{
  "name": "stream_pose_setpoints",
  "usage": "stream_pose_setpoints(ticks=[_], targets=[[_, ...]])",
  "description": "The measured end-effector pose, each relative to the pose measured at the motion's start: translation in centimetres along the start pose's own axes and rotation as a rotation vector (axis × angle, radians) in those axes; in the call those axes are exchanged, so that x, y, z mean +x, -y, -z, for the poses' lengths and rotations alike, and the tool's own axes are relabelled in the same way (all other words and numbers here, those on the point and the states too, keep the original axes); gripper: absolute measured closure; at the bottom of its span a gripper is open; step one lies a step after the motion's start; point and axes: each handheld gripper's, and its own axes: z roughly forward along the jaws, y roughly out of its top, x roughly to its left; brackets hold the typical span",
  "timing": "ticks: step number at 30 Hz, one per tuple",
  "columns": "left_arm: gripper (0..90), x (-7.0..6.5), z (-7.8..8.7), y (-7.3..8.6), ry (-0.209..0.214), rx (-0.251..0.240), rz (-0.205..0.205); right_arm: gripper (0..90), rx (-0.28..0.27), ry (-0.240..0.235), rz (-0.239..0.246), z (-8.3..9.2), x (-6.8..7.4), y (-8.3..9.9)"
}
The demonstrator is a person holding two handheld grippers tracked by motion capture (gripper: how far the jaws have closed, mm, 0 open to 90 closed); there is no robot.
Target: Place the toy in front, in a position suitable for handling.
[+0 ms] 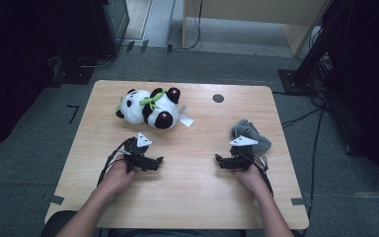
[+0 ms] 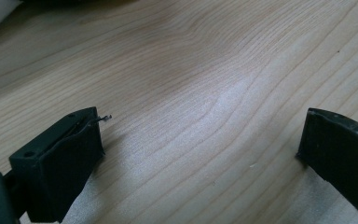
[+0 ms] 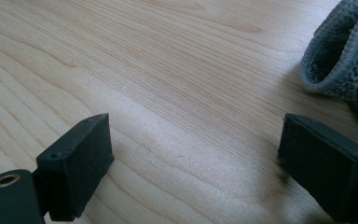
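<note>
Wood: pale wood-grain tabletop (image 1: 192, 192), both my tools resting low on it, lower middle of the high view.
Left tool: left gripper (image 1: 159, 160) has its jaws wide apart, bare wood between them in the left gripper view.
Right tool: right gripper (image 1: 217, 159) also stands spread, nothing between the pads; I see bare wood there in the right gripper view.
Nearest thing: crumpled grey terry cloth (image 3: 349, 60) lies just beside my right jaw, at the right edge of that view; in the high view it sits right of centre, behind the right gripper.
Handling: I'd judge it soft, light, limp, not fragile. It will drape and drag. I'd pinch the hemmed fold nearest the jaw.
Other: black-and-white plush panda with green scarf (image 1: 150, 107), upper left of centre, well apart from both tools.
Writing: white tag (image 1: 186, 120) beside the panda, too small to read. No brands legible.
</note>
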Motion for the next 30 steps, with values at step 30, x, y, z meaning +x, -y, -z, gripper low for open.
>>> stream_pose_setpoints(ticks=[30], targets=[[0.0, 0.06, -0.02, -0.02, 0.005, 0.0, -0.006, 9.5, 0.0, 0.041, -0.042, 0.18, 0.16, 0.18]])
